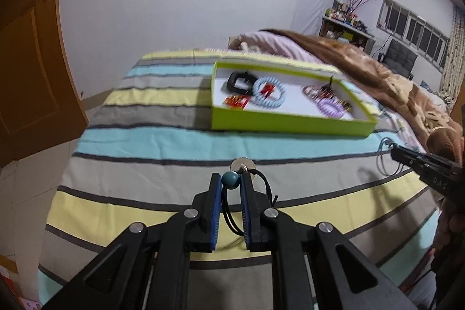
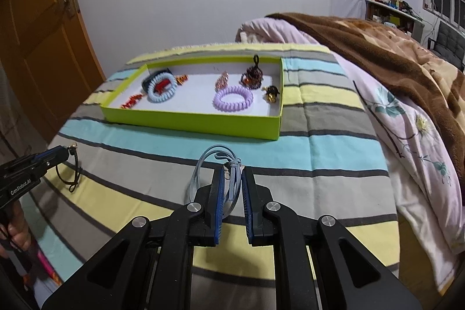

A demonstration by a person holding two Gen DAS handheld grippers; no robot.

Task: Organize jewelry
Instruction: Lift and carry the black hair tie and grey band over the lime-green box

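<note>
My left gripper (image 1: 230, 179) is shut on a black cord necklace with a teal bead (image 1: 231, 179) and a silver disc pendant (image 1: 242, 164), lifted off the striped bedspread. My right gripper (image 2: 232, 173) is shut on a light blue cord loop (image 2: 203, 164), also lifted off the bed. Ahead lies a lime-green tray (image 2: 186, 119) with a white floor. It holds a pale blue spiral band (image 2: 161, 96), a lilac spiral band (image 2: 232, 98), a black bangle (image 1: 238, 82), red clips and dark beaded pieces. In the right wrist view the left gripper (image 2: 69, 149) shows at the left, its black cord dangling.
A brown blanket (image 2: 392, 54) and a floral pink quilt (image 2: 407, 121) are heaped on the right side of the bed. A wooden door (image 1: 29, 63) stands at the left. A cluttered shelf (image 2: 389, 5) and windows are at the far right.
</note>
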